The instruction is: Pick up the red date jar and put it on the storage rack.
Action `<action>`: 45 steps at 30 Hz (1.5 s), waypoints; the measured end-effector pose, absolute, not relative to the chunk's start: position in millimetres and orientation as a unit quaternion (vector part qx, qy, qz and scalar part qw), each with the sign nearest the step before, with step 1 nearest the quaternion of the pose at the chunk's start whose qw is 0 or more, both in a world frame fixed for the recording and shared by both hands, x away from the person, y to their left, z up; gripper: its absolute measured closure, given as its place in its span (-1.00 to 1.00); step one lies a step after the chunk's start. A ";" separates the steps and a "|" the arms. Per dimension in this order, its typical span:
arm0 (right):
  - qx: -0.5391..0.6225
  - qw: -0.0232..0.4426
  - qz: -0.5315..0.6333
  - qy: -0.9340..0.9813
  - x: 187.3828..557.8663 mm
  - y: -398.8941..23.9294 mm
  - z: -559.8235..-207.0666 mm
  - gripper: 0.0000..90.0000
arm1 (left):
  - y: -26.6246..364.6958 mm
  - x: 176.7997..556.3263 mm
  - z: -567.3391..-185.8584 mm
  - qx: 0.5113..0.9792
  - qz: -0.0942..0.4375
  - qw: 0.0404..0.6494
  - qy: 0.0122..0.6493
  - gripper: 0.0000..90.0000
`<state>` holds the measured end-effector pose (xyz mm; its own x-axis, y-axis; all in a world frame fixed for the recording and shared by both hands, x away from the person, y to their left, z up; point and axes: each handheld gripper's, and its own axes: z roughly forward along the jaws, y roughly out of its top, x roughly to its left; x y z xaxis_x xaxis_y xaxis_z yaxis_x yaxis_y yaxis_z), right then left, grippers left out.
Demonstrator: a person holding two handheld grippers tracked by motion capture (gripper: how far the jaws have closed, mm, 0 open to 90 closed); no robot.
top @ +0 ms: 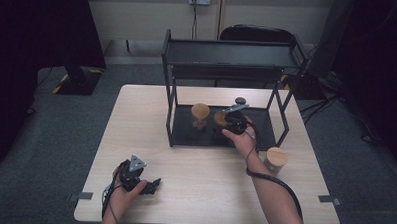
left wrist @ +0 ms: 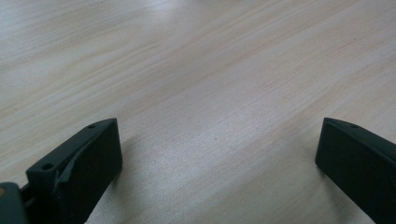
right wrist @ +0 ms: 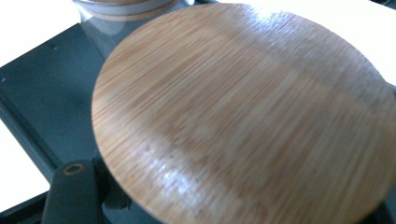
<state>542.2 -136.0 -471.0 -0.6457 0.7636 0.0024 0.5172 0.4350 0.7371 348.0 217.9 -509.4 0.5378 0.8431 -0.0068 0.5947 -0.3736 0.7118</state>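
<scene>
Streaky brown bamboo lid (right wrist: 243,116), black shelf rack (top: 228,55), pale wood-grain table (left wrist: 196,70)

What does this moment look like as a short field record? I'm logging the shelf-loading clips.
right tool: shut on jar with bamboo lid, over the rack's lower shelf
left tool: open, nothing between its jaws, low over the table
already on shelf: second jar
waiting: third jar on the table, outside the rack, right of the right forearm
rack top tier: contents cannot be told
</scene>
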 end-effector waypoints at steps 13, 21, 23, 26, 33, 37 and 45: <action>0.387 0.182 0.365 0.827 548.4 -131.7 -474.3 -0.44 | 217.9 348.0 -509.4 0.808 0.183 0.340 0.445 -1.00; 0.386 0.184 0.368 0.826 552.8 -129.8 -474.9 -0.44 | 217.8 348.0 -509.4 0.808 0.183 0.340 0.445 -1.00; 0.386 0.184 0.369 0.825 554.0 -129.3 -475.0 -0.44 | 217.8 348.0 -509.5 0.808 0.183 0.340 0.445 -1.00; 0.387 0.186 0.370 0.824 555.3 -128.5 -475.3 -0.44 | 217.8 348.0 -509.4 0.808 0.183 0.340 0.445 -1.00; 0.394 0.192 0.370 0.819 558.9 -126.0 -475.8 -0.44 | 217.8 348.0 -509.5 0.808 0.183 0.340 0.445 -1.00; 0.394 0.193 0.370 0.819 560.0 -125.5 -475.9 -0.44 | 217.8 348.0 -509.5 0.808 0.183 0.340 0.445 -1.00; 0.397 0.191 0.368 0.819 560.9 -124.9 -475.3 -0.44 | 217.8 348.0 -509.4 0.808 0.182 0.340 0.445 -1.00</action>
